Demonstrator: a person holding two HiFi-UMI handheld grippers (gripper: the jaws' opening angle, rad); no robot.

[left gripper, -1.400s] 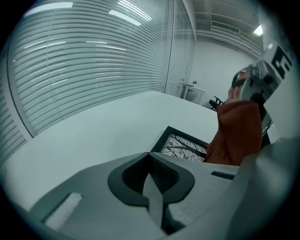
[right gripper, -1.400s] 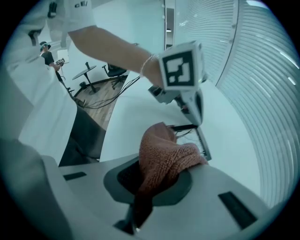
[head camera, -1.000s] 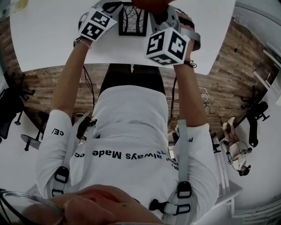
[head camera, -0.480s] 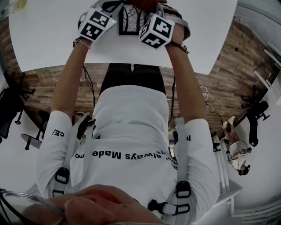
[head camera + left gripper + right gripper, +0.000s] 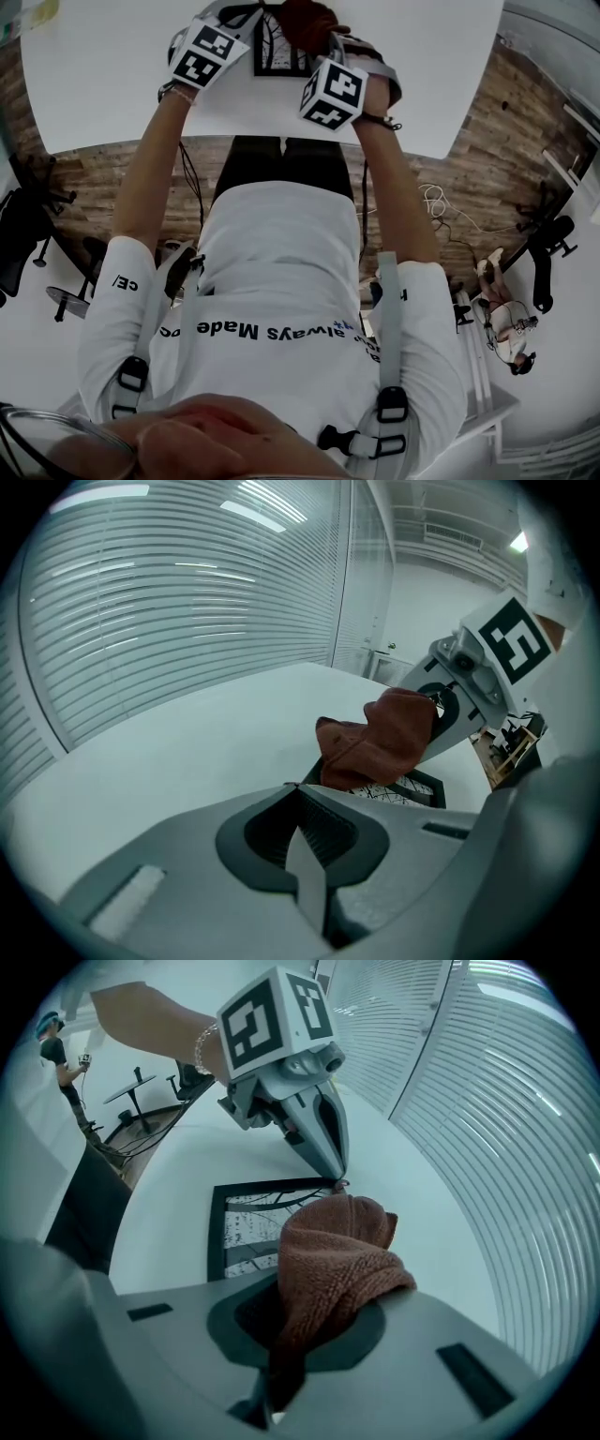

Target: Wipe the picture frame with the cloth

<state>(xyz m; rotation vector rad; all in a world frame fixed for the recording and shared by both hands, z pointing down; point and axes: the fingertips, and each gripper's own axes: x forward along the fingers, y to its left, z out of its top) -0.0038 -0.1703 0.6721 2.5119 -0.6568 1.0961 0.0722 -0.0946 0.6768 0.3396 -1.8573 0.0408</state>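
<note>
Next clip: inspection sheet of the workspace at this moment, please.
Surface: white table.
Job's things: frame flat on the table; cloth over its far end.
Clutter: small yellowish thing at the table's far left corner, unclear.
Grippers: left gripper shut, fingers at the frame's corner; right gripper shut on cloth.
Cables: loose cables on the floor.
Surroundings: wood floor, office chairs, blinds.

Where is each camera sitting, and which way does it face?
Head view: on the person's head, facing steeply down; torso, arms, table.
Left gripper view: on left gripper, along its shut jaws toward right gripper holding cloth.
Right gripper view: on right gripper, along jaws clamping cloth toward left gripper.
Shared: both gripper views show the picture frame.
</note>
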